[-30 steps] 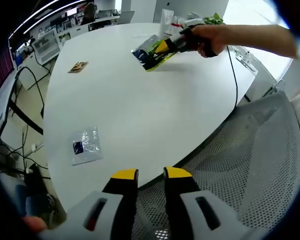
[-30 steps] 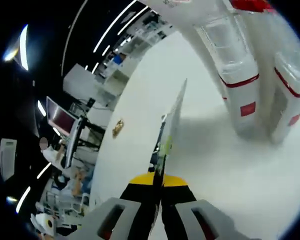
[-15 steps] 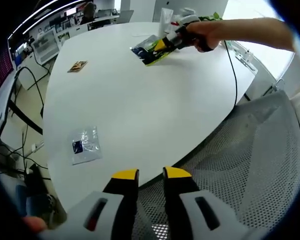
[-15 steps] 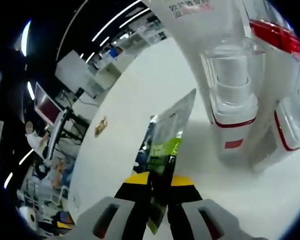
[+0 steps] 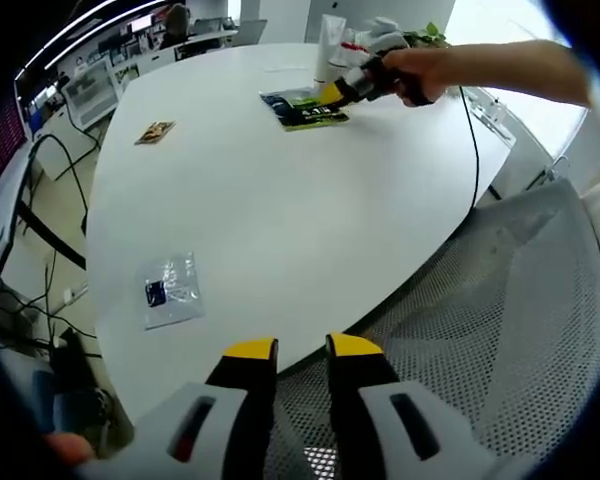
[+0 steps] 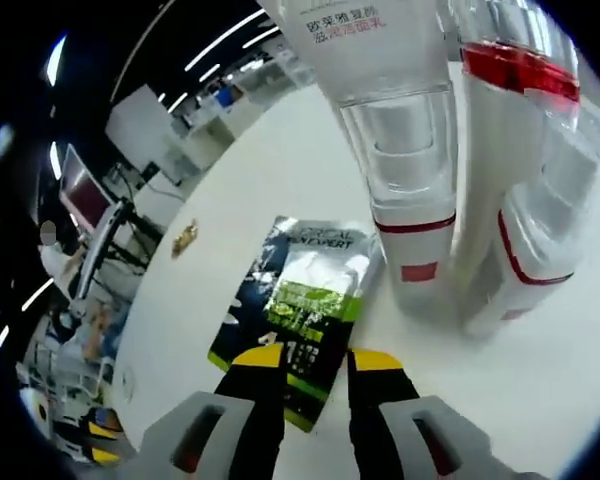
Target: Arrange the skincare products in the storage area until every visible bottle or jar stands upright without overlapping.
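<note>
At the far end of the white bench point(image 5: 280, 230), the right tongs point(image 6: 315, 362) stand parted over a flat green-and-black sachet point(image 6: 305, 310), just beside the upright red-banded white tubes point(image 6: 410, 200). The left tongs point(image 5: 302, 350) hover slightly parted, holding nothing. I judge two jobs remain: the clear sachet point(image 5: 170, 290) and small brown packet point(image 5: 156, 133) lie well apart.

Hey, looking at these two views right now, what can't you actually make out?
- Tops of the white tubes: cut off by the upper edge of the right gripper view.
- Near end of the green sachet: hidden behind the right hand-held gripper.
- Small brown packet: too small to read in the left gripper view.
- Clear sachet: its print is too small and blurred there.
</note>
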A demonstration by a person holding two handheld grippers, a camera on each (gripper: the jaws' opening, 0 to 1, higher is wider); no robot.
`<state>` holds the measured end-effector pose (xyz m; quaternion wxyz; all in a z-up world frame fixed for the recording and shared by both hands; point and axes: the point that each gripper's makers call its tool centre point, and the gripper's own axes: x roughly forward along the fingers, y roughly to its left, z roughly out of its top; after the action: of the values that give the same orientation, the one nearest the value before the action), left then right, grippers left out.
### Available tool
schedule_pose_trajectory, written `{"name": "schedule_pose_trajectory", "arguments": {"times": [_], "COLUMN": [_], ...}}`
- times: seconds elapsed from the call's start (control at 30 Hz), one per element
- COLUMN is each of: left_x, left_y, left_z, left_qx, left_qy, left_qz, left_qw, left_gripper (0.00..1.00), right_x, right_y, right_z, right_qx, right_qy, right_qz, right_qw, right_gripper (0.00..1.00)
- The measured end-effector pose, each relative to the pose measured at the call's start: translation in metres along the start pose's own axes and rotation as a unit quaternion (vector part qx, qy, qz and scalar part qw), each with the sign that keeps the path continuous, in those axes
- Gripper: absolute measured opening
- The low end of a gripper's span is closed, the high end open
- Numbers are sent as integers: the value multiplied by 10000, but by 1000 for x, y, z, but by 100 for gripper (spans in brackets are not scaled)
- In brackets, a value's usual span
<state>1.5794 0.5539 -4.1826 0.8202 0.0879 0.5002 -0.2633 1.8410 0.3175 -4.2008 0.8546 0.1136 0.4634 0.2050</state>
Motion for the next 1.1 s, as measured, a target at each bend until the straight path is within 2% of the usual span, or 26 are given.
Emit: {"name": "schedule_pose_trajectory", "arguments": {"times": [0.03,0.13,0.2,0.3,0.43,0.5,0.6,0.7,0.8,0.9,1.0,1.1], "left_x": [0,0,0,0,0,0,0,0,0,-1,-1,0], "left_y": [0,0,0,0,0,0,1,2,3,3,3,3], "left_z": [0,0,0,0,-1,-1,-1,0,0,1,1,1], "left_qx": [1,5,6,11,25,37,32,21,7,-2,19,24], "left_qy": [0,-1,3,8,13,15,12,1,-15,-39,-24,-13], "left_qz": [1,3,3,4,15,19,35,54,74,83,75,78], "left_qw": [10000,10000,10000,10000,10000,10000,10000,10000,10000,10000,10000,10000], "left_gripper": [13,13,13,13,13,13,13,12,12,12,12,11], "right_x": [-1,-9,-15,-16,-9,3,17,30,35,36,37,36], "right_y": [-1,-2,5,18,39,49,55,52,43,47,45,44], "right_z": [-1,5,9,13,13,12,8,-1,-6,-4,-3,-1], "right_qx": [-36,-553,-1141,-1979,-2593,-3227,-3531,-3722,-4021,-3869,-3794,-4003], "right_qy": [-18,-274,-463,-554,-538,-371,-133,202,443,400,469,579], "right_qz": [-20,-186,-304,-375,-176,-195,-130,-103,-202,22,201,328], "right_qw": [10000,9979,9919,9779,9641,9456,9354,9279,9143,9212,9238,9140], "right_gripper": [29,32,32,34,43,46,52,57,57,56,57,57]}}
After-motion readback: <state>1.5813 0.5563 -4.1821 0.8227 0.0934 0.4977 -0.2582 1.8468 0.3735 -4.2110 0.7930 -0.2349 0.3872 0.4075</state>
